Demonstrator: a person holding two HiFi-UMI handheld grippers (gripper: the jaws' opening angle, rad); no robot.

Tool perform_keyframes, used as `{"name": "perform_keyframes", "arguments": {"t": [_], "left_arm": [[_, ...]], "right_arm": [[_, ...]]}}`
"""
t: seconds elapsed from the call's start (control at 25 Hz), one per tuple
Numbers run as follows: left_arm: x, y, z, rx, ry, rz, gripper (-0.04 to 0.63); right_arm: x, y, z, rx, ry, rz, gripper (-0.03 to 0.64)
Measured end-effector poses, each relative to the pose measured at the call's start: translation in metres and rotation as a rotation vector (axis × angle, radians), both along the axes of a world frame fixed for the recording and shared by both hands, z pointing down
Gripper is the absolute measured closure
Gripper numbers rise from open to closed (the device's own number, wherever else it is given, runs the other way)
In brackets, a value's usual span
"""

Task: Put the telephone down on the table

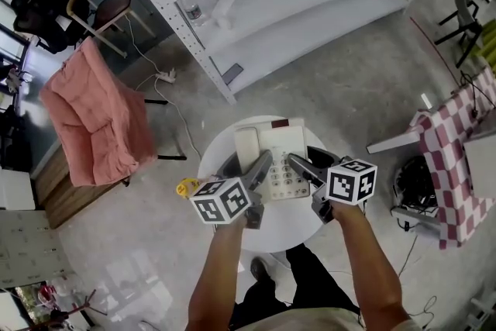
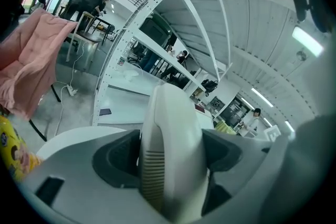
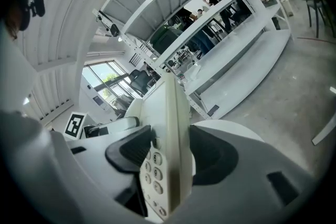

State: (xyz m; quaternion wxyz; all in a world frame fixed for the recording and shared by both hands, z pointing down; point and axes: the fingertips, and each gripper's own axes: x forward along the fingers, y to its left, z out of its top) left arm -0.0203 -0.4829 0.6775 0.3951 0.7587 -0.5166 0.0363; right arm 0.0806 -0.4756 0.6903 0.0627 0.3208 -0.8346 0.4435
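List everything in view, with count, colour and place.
telephone: one, cream, over the table, clamped from both sides
table: one, white, round, centre
yellow item: one, yellow, table's left edge
pink cloth: one, pink, draped on a chair, left
checked cloth: one, red and white, right
rack: one, white, top
power strip: one, white, floor beside the rack
left gripper: one, grey, shut on the telephone's handset
right gripper: one, grey, shut on the telephone's keypad edge
forearms: two, bare, bottom
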Motion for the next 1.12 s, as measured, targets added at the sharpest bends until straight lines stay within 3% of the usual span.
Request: {"name": "perform_keyframes", "arguments": {"t": [1.12], "left_arm": [[-0.014, -0.042, 0.157, -0.200, -0.032, 0.017, 0.249]], "right_arm": [[-0.014, -0.038, 0.156, -0.193, 0.013, 0.030, 0.399]]}}
